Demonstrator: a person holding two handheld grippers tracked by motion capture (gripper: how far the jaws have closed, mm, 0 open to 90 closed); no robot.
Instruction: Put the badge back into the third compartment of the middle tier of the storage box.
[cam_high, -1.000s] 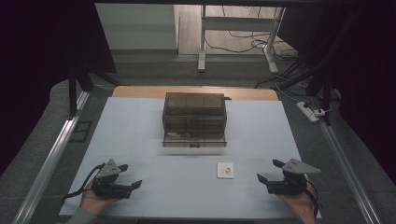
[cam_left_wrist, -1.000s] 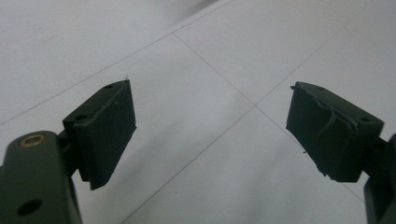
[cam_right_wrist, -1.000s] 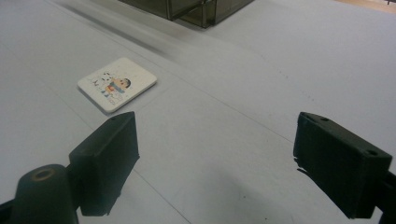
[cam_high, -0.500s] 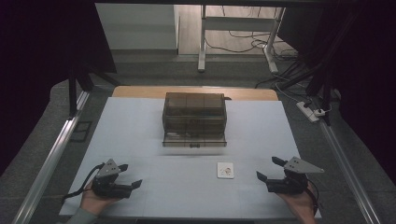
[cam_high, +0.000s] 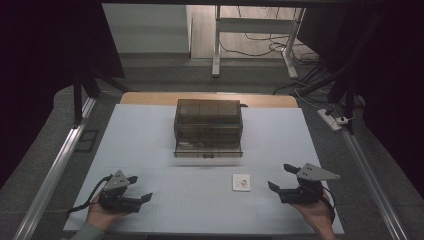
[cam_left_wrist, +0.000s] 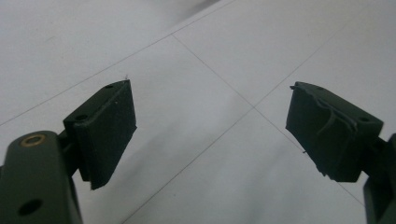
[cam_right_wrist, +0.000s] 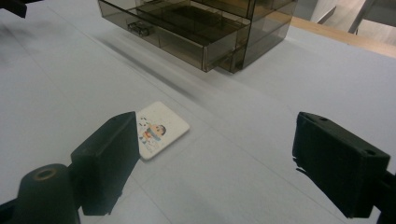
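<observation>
A white worktop (cam_high: 150, 145) carries a smoky, see-through drawer unit (cam_high: 208, 122) set toward its far middle. The bottom drawer (cam_high: 208, 150) is pulled out toward the person, with a small handle at its front edge. In the right gripper view the drawer unit (cam_right_wrist: 205, 28) shows stacked compartments, and the open drawer (cam_right_wrist: 173, 39) juts out beyond the rest of the body.

A small white card (cam_high: 241, 182) lies flat on the worktop, in front of the drawer unit and a little to its right, well apart from it. In the right gripper view the card (cam_right_wrist: 161, 128) bears a little colour picture, too small to read, and its near corner is hidden behind the left-hand jaw.

The left gripper (cam_high: 134, 189) sits at the near left of the worktop, held in a hand (cam_high: 100, 216), its 2 jaws spread apart and holding nothing; in the left gripper view the left gripper (cam_left_wrist: 210, 128) has bare worktop between its jaws. The right gripper (cam_high: 281, 177) sits at the near right, held in a hand (cam_high: 315, 215), jaws likewise released and empty, aimed toward the card. In the right gripper view the right gripper (cam_right_wrist: 217, 140) has a wide gap between its jaws, with the card just beside the left-hand one.
</observation>
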